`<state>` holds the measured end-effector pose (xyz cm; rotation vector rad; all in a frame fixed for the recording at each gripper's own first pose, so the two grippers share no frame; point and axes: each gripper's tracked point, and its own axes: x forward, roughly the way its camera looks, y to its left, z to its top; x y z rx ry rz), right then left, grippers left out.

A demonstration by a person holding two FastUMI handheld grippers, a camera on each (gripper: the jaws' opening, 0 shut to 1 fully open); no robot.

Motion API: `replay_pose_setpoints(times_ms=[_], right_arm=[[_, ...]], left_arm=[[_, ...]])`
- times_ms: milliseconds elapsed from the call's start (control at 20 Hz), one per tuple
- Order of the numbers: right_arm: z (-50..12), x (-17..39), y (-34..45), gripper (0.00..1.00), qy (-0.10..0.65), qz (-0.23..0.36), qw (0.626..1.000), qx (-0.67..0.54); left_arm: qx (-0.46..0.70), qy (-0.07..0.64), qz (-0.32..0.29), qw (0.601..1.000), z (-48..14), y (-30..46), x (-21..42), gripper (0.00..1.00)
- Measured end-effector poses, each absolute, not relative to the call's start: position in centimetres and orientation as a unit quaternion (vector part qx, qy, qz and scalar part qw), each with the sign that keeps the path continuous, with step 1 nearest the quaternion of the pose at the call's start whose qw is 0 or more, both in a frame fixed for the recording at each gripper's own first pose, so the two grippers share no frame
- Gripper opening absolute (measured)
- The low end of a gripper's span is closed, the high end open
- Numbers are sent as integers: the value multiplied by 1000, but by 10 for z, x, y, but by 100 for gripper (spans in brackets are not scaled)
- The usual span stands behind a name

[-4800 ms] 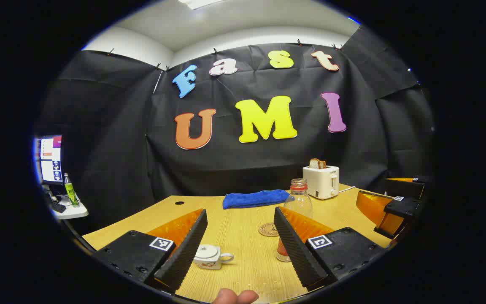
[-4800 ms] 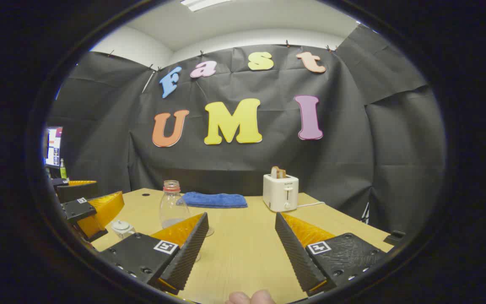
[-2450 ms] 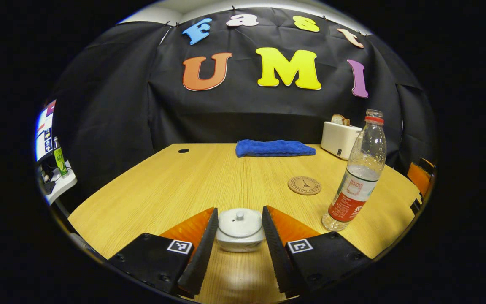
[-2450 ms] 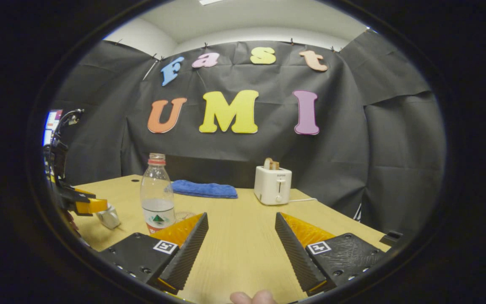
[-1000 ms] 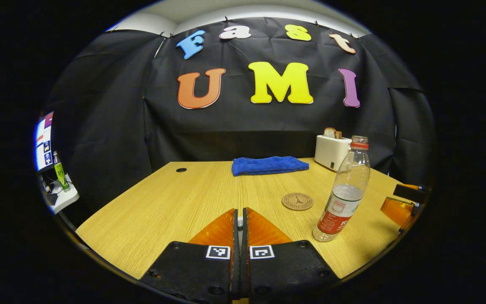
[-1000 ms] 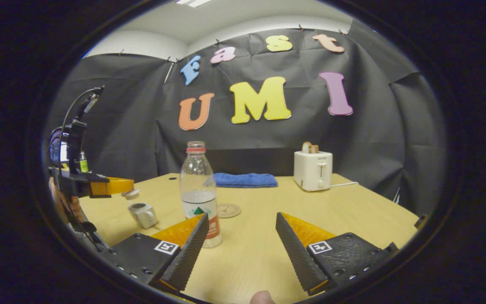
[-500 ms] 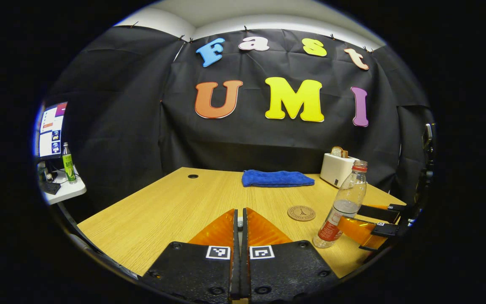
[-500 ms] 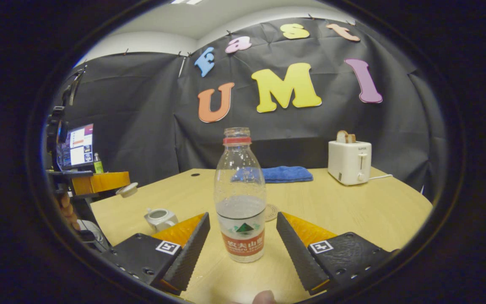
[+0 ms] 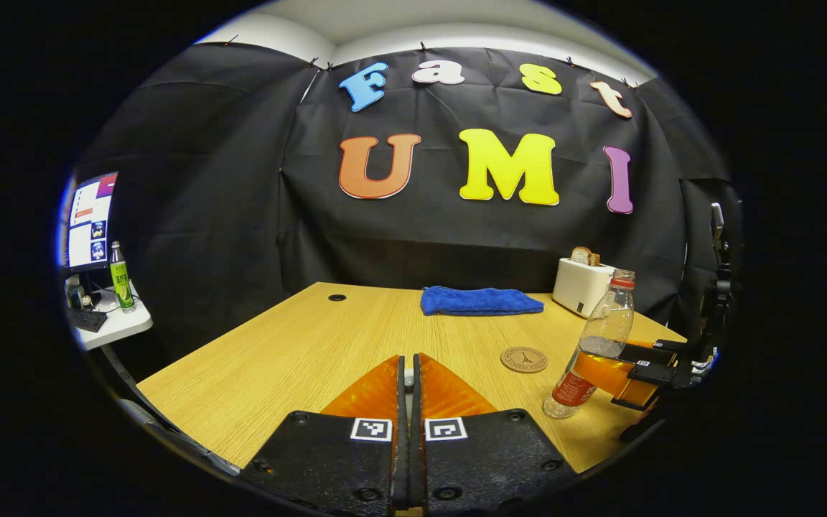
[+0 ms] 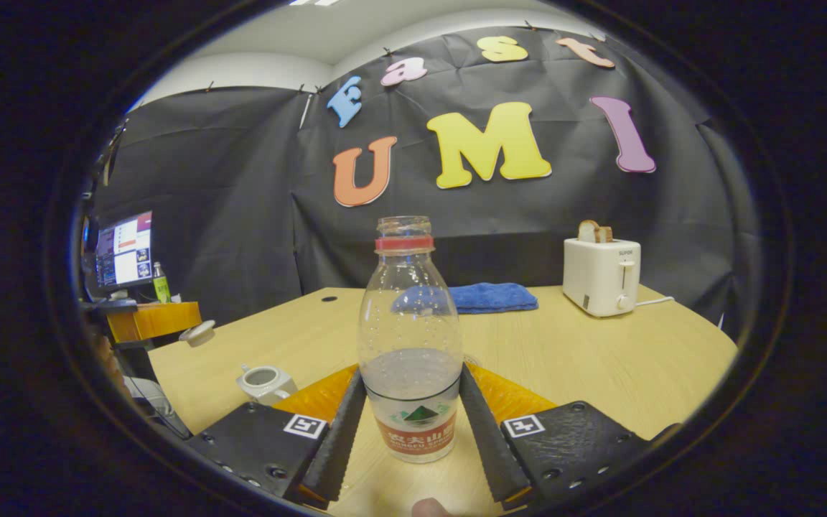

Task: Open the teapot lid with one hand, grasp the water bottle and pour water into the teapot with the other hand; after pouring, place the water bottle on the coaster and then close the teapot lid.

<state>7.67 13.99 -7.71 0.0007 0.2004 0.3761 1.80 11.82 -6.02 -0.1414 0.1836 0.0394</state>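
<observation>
In the right gripper view, the right gripper [image 10: 411,402] is closed around the water bottle [image 10: 410,337]: both fingers [image 10: 338,438] press against the lower body of the bottle, at the height of its label. The bottle stands upright on the wooden table [image 10: 600,366], has no cap, and is partly filled with water. To the left on the table sits the white teapot [image 10: 264,383], open at the top. Above it and to the left, the left gripper [image 10: 169,319] holds the teapot lid [image 10: 198,333] in the air, apart from the pot. Behind the bottle lie a folded blue towel [image 10: 492,296] and, to the right, a white toaster [image 10: 601,276] with bread in its slot. A monitor [image 10: 125,255] and a green bottle [image 10: 161,282] stand at the far left.

In the left gripper view, the left gripper [image 9: 408,380] has its fingers almost together, and a small pale part of the lid's knob shows between them. On the table [image 9: 298,352] the round coaster [image 9: 524,359] lies bare, just beside the water bottle [image 9: 596,355]. The right gripper [image 9: 625,370] holds that bottle from the right side. The blue towel [image 9: 480,301] and the toaster [image 9: 582,286] are at the back of the table.
</observation>
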Motion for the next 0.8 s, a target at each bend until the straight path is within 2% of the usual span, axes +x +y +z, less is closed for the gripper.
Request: replay_pose_setpoints(times_ms=[350, 500, 550, 800], right_arm=[[-71, 91, 140, 69, 102, 174, 957, -208], [-70, 97, 144, 69, 96, 173, 940, -279], [-70, 97, 149, 69, 94, 179, 931, -303], [-78, 102, 164, 70, 80, 191, 887, -412]], left_arm=[[-65, 88, 20, 994, -59, 125, 18, 3], [-67, 83, 21, 994, -57, 131, 18, 0], [-68, 83, 21, 994, -57, 134, 18, 3], [-77, 91, 15, 993, -71, 145, 22, 3]])
